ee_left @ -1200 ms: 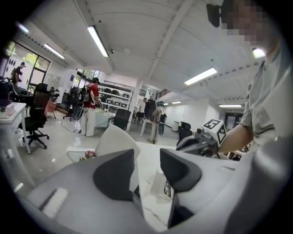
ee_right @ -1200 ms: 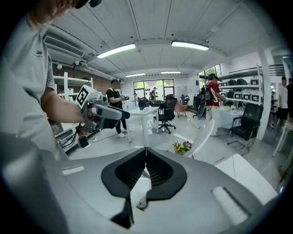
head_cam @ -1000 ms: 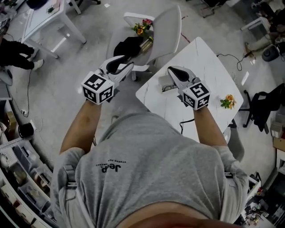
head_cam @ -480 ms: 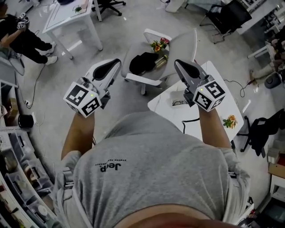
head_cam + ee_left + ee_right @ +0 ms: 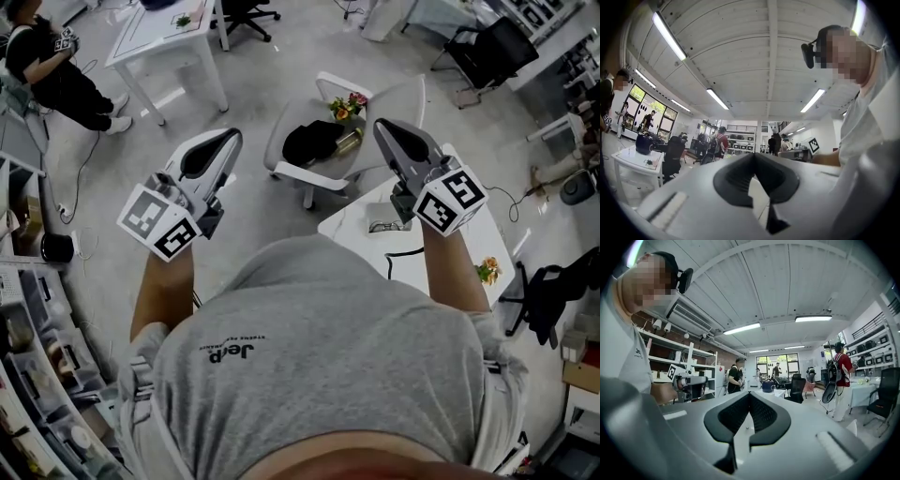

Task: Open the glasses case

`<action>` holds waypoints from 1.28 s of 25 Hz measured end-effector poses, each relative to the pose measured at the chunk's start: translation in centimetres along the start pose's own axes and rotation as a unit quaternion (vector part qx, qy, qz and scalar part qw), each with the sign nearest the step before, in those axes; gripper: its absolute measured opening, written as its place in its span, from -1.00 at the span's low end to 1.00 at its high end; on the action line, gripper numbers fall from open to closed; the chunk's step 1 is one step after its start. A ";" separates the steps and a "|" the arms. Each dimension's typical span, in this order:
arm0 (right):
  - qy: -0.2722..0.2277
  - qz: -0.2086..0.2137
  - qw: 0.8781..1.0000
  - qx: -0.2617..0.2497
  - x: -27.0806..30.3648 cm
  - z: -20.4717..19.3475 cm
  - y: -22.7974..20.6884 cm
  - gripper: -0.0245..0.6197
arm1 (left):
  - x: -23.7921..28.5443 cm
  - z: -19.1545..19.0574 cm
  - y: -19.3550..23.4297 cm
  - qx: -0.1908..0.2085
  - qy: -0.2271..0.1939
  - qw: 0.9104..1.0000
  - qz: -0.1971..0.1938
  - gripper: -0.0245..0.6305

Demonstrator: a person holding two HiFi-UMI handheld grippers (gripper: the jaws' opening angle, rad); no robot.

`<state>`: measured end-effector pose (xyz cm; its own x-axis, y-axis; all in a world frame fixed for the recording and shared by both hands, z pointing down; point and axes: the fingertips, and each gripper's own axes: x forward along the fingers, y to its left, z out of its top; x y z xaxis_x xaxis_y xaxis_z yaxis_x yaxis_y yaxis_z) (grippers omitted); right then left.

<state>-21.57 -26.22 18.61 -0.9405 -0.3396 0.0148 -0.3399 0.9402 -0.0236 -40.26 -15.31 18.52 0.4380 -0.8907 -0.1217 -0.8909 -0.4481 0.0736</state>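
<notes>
Raised level at chest height, the left tongs [image 5: 228, 139] have just been closing on nothing, and the right tongs [image 5: 384, 127] are likewise pinched together and empty. The glasses case cannot be picked out. A pair of thin-framed spectacles [image 5: 379, 226] lies on the white rectangular counter [image 5: 349, 234] at centre right of the frame, just below the right tongs, which may hide the case. A clean opening likely needs one pair pinning the base while the other parts and lifts the lid's front edge.

Glasses [image 5: 382, 226] lie on the table [image 5: 349, 232] at right, flowers [image 5: 487, 271] by its right edge; behind it a chair [image 5: 389, 98] bears a bundle [image 5: 314, 141].
</notes>
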 end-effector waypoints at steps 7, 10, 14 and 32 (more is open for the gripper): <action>0.006 -0.001 1.000 0.001 0.4 -0.2 0.1 -0.91 | 0.0 -0.1 -0.1 -0.001 0.007 1.000 0.000 -0.76; 0.006 -0.003 1.000 0.003 0.3 -0.1 0.0 -0.91 | 0.1 -0.1 -0.2 -0.001 0.008 1.000 -0.002 -0.76; 0.005 -0.005 1.000 0.000 0.0 -0.1 -0.1 -0.91 | 0.3 0.0 -0.6 -0.001 0.010 1.000 -0.007 -0.76; 0.011 -0.016 1.000 -0.024 -0.7 0.0 0.5 -0.92 | 0.1 -0.2 -1.7 -0.003 0.011 1.000 -0.021 -0.76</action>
<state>-21.14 -25.48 18.63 -0.9289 -0.3685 0.0369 -0.3678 0.9296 0.0245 -38.66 -14.63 18.53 0.4778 -0.8725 -0.1025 -0.8709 -0.4857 0.0747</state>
